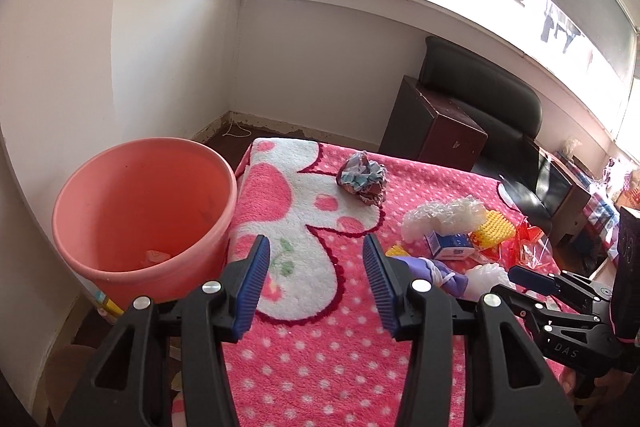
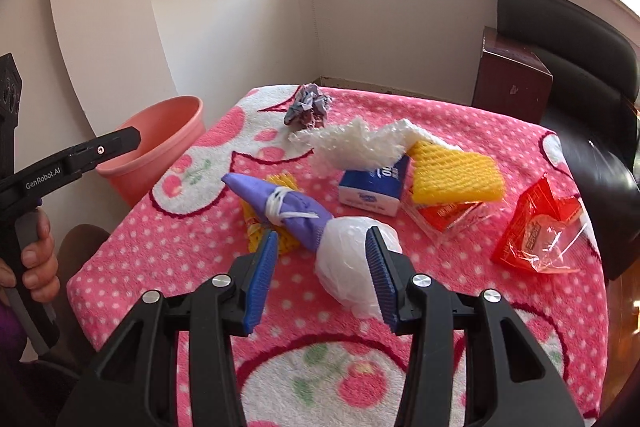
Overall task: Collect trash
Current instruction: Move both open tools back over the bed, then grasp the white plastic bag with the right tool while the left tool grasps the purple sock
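Note:
Trash lies on a pink blanket-covered table (image 2: 160, 259). A white plastic ball (image 2: 348, 259) lies between my right gripper's (image 2: 322, 259) open jaws, beside a purple tied bundle (image 2: 280, 207). Further back are a blue-white box (image 2: 374, 187), yellow foam net (image 2: 452, 175), white foam wrap (image 2: 360, 143), red wrappers (image 2: 536, 231) and a crumpled paper ball (image 2: 308, 107). My left gripper (image 1: 316, 279) is open and empty above the table (image 1: 320, 359) near the pink bucket (image 1: 144, 215). The paper ball (image 1: 364, 179) lies ahead of it.
The bucket (image 2: 160, 143) stands off the table's left edge and holds a small scrap (image 1: 156, 255). A dark brown cabinet (image 1: 432, 119) and black chair (image 1: 488, 95) stand behind the table. Walls and a window close the far side.

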Available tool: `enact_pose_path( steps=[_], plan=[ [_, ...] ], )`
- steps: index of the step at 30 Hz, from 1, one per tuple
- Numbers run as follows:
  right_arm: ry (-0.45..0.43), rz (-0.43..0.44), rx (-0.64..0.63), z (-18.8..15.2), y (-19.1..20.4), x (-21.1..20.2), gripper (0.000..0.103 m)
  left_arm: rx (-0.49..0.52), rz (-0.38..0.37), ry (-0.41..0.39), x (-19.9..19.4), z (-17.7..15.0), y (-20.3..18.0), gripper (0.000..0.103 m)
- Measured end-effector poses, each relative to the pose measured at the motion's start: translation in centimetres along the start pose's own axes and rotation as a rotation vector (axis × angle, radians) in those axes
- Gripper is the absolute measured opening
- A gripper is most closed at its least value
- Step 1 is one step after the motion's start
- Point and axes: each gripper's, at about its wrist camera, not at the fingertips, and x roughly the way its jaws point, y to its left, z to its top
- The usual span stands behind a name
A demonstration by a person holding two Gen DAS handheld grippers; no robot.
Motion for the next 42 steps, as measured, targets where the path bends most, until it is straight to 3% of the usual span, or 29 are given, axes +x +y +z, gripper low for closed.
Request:
enact_pose_path(
  steps=[4, 7, 22, 24, 26, 34, 37, 42],
  plan=[
    [0.013, -0.015, 0.031, -0.7, -1.6, 0.2, 0.047, 0.02, -0.021, 0.018, 0.9, -0.1, -1.3, 0.048],
    [0.018, -0.023, 0.051, -1.0, -2.5, 0.3, 0.058, 0.035, -0.029, 0.036, 1.5, -0.2, -2.0, 0.048],
    [0.015, -0.049, 0.143, -1.6, -4.3, 0.8, 0.058, 0.027, -0.111, 0.16, 5.3, -1.0, -4.4, 0.048],
    [0.007, -0.047, 0.159, -1.6, -4.6, 0.6, 0.056, 0.02, -0.117, 0.168, 5.9, -1.1, -4.6, 0.047],
    [0.006, -0.048, 0.172, -1.7, -4.8, 0.7, 0.046, 0.012, -0.118, 0.177, 6.6, -1.0, -4.9, 0.046],
    [-0.009, -0.041, 0.174, -1.8, -4.9, 0.5, 0.034, 0.031, -0.114, 0.202, 8.4, -1.1, -5.9, 0.045],
    [-0.017, -0.041, 0.176, -1.8, -4.9, 0.4, 0.032, 0.036, -0.115, 0.212, 8.8, -1.2, -6.0, 0.032],
    [-0.021, -0.041, 0.173, -1.8, -4.7, 0.3, 0.03, 0.026, -0.112, 0.199, 8.4, -1.3, -5.8, 0.026]
  ],
)
